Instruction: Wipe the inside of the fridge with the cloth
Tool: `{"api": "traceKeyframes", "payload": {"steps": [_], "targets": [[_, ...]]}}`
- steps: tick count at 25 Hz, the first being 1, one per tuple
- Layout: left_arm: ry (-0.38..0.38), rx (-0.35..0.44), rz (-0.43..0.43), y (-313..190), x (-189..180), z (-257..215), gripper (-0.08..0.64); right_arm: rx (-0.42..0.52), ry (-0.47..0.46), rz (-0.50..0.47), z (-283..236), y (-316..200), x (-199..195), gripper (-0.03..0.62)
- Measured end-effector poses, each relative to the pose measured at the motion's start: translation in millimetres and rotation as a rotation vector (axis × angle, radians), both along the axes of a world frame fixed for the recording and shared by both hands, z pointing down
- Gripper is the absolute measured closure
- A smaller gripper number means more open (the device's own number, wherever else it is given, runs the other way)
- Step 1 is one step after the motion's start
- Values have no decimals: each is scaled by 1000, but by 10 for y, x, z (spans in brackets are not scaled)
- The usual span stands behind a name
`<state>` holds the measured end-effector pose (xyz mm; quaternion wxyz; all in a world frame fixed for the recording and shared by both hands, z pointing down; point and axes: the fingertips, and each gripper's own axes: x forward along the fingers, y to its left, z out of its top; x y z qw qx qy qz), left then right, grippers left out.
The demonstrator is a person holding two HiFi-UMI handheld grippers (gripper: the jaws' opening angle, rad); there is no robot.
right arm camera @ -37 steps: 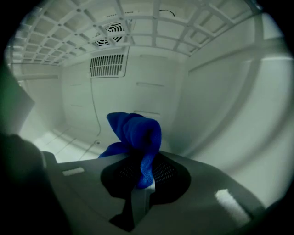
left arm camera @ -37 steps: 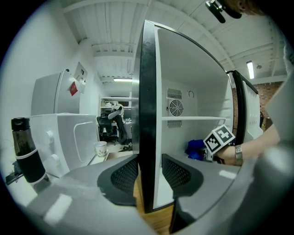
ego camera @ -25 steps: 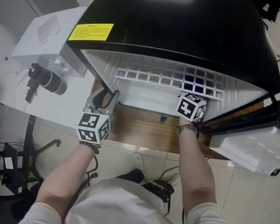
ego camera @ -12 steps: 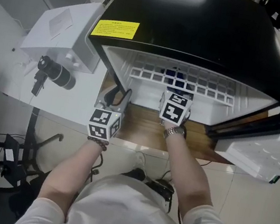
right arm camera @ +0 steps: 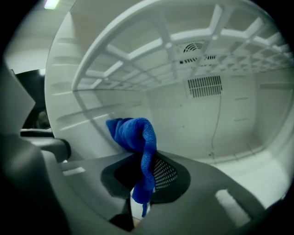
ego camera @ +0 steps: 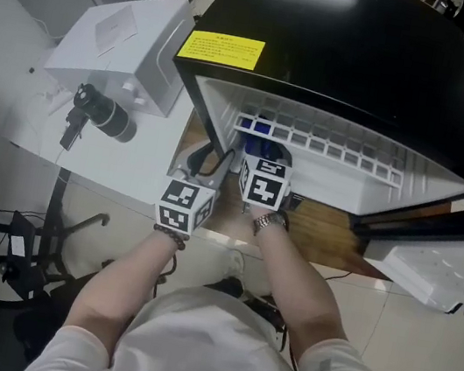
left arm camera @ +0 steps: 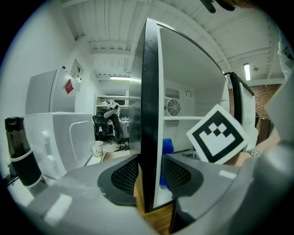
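The black fridge [ego camera: 343,58] stands open, its inside white. My left gripper [ego camera: 205,160] is closed on the front edge of the fridge's left side wall [left arm camera: 149,114], one jaw on each face; in the left gripper view the gripper [left arm camera: 148,176] straddles that edge. My right gripper [ego camera: 265,150] reaches into the fridge at its left side, shut on a blue cloth [right arm camera: 135,135]. The cloth sticks up from the right gripper [right arm camera: 142,183] and presses near the inner left wall. It also shows as a blue patch [left arm camera: 167,147] beyond the wall.
A white wire shelf [right arm camera: 183,41] spans the fridge above the right gripper. The fridge door [ego camera: 434,251] hangs open at the right. A white box [ego camera: 123,46], a black bottle [ego camera: 102,113] and a paper cup [left arm camera: 97,148] stand left of the fridge. Wooden board [ego camera: 339,235] lies under it.
My right gripper has swept the blue cloth from the fridge's right side across to its left side. The left gripper has stayed on the side wall.
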<state>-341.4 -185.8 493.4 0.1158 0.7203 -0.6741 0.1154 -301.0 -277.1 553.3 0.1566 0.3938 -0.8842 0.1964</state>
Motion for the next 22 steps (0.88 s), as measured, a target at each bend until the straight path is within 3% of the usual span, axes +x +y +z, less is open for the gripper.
{"api": "traceKeyframes", "payload": {"steps": [5, 11, 22], "targets": [[-2, 8, 7, -4, -2, -12, 411, -54, 60, -37, 379, 126, -89, 549], [0, 10, 4, -1, -10, -9, 410, -17, 160, -25, 540, 120, 25, 549], [-4, 15, -12, -8, -17, 7, 410, 15, 207, 43, 571, -30, 425, 549]]}}
